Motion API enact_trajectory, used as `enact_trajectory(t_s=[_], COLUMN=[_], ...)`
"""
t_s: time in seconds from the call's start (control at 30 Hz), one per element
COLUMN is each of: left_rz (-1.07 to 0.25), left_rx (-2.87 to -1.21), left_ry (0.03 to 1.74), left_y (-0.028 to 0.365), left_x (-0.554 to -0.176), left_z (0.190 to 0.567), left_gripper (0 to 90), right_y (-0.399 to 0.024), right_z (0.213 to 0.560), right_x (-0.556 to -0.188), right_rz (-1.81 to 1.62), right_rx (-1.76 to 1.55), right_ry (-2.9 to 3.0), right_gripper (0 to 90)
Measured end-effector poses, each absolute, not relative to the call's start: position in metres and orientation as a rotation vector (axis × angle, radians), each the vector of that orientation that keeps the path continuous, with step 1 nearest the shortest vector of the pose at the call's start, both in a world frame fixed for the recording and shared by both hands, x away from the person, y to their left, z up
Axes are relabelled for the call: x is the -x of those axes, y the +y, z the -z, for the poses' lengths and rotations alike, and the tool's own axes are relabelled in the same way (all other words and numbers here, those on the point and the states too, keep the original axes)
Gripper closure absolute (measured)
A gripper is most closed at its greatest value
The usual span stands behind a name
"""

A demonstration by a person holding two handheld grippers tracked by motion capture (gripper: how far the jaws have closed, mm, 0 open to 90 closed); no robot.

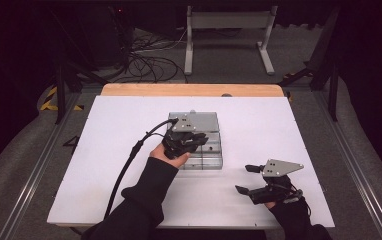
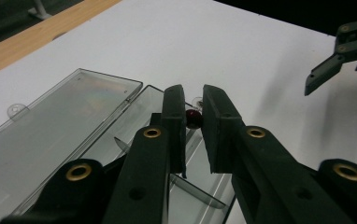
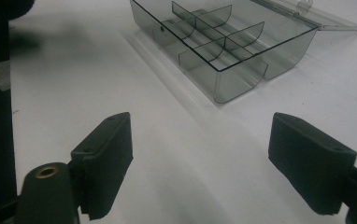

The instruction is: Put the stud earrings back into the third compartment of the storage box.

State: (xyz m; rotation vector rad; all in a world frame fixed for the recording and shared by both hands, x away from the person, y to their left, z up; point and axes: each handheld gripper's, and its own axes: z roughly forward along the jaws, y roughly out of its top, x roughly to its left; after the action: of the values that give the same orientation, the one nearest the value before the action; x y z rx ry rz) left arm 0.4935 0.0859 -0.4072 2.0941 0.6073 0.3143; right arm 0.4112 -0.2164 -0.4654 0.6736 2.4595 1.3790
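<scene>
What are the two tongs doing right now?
Left tongs: closed on a small dark red bead, above the clear divided box.
Right tongs: open, holding nothing, over the white table.

We find no legible text, label, brand, number or sign in any view. The clear compartment box [image 2: 74,121] and its open lid carry no printing. The white table surface [image 1: 279,125] is unmarked. The yellow-and-black hazard striping [image 1: 49,100] on the floor at the far left is a pattern only, without characters.
</scene>
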Motion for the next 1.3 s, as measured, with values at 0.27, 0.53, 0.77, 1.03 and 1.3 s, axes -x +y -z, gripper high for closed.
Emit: enact_trajectory(t_s=[0.27, 0.53, 0.77, 1.03, 1.3], left_rz=[-0.314, -0.300, -0.302, -0.312, -0.320], left_rx=[-2.106, -2.112, -2.126, -2.128, -2.134], left_ry=[0.637, 0.687, 0.721, 0.752, 0.769], left_y=[0.068, 0.063, 0.062, 0.062, 0.066], left_x=[-0.506, -0.517, -0.521, -0.526, -0.523], left_z=[0.428, 0.438, 0.444, 0.446, 0.444], left_gripper=[79.8, 79.6, 79.5, 79.4, 62.6], right_y=[-0.217, -0.219, -0.219, -0.219, -0.219], right_z=[0.465, 0.465, 0.464, 0.464, 0.464], right_x=[-0.411, -0.411, -0.411, -0.411, -0.411], right_rz=[-1.382, -1.388, -1.390, -1.391, -1.394], right_rx=[-0.674, -0.673, -0.672, -0.669, -0.664], right_ry=[2.458, 2.457, 2.454, 2.456, 2.459], right_gripper=[22.3, 22.3, 22.3, 22.3, 22.2])
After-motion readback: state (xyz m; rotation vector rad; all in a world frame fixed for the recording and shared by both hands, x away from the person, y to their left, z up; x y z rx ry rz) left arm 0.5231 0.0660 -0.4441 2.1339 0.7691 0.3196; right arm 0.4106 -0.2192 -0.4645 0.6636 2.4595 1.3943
